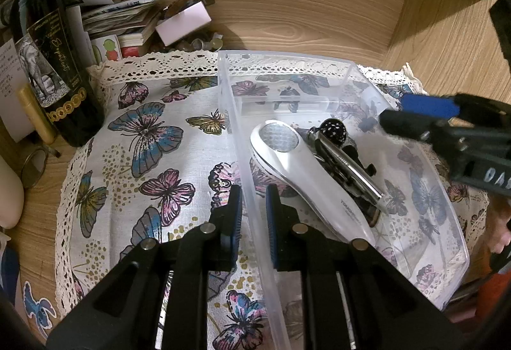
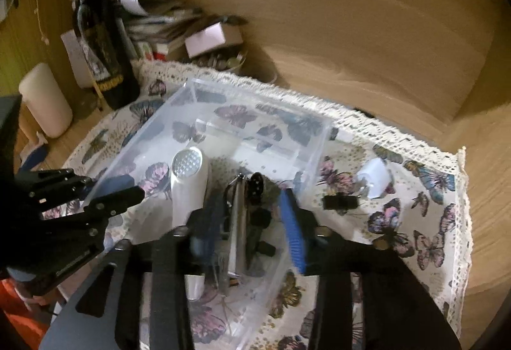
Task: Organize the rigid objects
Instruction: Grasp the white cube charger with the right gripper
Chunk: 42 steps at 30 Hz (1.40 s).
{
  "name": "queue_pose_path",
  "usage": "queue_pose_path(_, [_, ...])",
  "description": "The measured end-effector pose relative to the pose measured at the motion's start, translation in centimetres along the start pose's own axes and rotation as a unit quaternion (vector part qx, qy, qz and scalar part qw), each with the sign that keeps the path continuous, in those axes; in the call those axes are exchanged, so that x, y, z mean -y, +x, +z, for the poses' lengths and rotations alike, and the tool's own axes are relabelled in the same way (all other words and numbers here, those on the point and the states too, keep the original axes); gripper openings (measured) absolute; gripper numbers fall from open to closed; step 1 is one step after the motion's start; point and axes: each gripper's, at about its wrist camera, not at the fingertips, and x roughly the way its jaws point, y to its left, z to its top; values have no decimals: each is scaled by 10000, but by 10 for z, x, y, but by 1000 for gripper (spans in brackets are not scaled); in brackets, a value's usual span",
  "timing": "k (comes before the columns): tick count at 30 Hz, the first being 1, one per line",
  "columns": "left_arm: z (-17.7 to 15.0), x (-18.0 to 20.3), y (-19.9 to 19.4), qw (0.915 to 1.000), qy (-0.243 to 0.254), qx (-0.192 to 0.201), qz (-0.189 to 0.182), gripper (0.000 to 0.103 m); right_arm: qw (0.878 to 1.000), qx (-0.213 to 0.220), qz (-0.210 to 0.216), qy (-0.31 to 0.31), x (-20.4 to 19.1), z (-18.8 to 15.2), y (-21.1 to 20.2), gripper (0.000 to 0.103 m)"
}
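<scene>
A clear plastic box (image 1: 345, 69) stands on the butterfly cloth. My left gripper (image 1: 254, 216) is shut on its left wall, one pad on each side; in the right wrist view the left gripper (image 2: 123, 188) is at the box's left side. Inside lie a white handheld device (image 1: 297, 164), a metal corkscrew (image 1: 348, 168) and a black dotted ball (image 1: 333, 128). My right gripper (image 2: 252, 222) hangs open over the corkscrew (image 2: 238, 222), its pads apart from it. In the left wrist view the right gripper (image 1: 399, 113) reaches in over the box's right wall.
A dark wine bottle (image 1: 48, 62) stands at the far left beside a pile of papers (image 1: 121, 14) and a white carton (image 1: 183, 21). On the cloth (image 2: 415, 222) right of the box lie a small white object (image 2: 375, 177) and a black clip (image 2: 338, 202). Wooden walls close the back.
</scene>
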Motion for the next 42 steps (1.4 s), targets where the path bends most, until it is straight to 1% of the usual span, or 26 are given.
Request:
queue_pose_path(5, [0, 0, 0, 10000, 4, 0, 1, 14, 9995, 190, -160, 214, 20, 3, -15, 51])
queue_pose_path(9, [0, 0, 0, 10000, 1, -1, 0, 14, 9978, 336, -381, 436, 40, 4, -23, 60])
queue_pose_path(13, [0, 0, 0, 10000, -1, -2, -6, 14, 9952, 357, -568, 714, 63, 6, -22, 61])
queue_pose_path(19, [0, 1, 1, 10000, -3, -2, -9, 14, 9904, 191, -753, 1139, 94, 10, 2, 61])
queue_pose_path(24, [0, 1, 2, 10000, -40, -11, -45, 14, 9874, -90, -792, 1366, 114, 11, 32, 61])
queue_pose_path(30, [0, 0, 1, 10000, -42, -11, -63, 14, 9844, -405, -764, 1533, 125, 11, 66, 61])
queue_pose_path(34, [1, -1, 2, 10000, -49, -11, -78, 14, 9830, -528, -774, 1577, 127, 10, 83, 61])
queue_pose_path(35, [1, -1, 2, 10000, -49, -12, -78, 14, 9825, -574, -789, 1588, 127, 10, 86, 59])
queue_pose_path(36, [1, -1, 2, 10000, -51, -13, -81, 14, 9825, -588, -781, 1584, 126, 9, 88, 52])
queue_pose_path(38, [1, -1, 2, 10000, -51, -10, -81, 14, 9833, -658, -742, 1524, 125, 8, 92, 44])
queue_pose_path(42, [1, -1, 2, 10000, -52, -15, -84, 14, 9850, -545, -847, 1402, 120, 6, 88, 44])
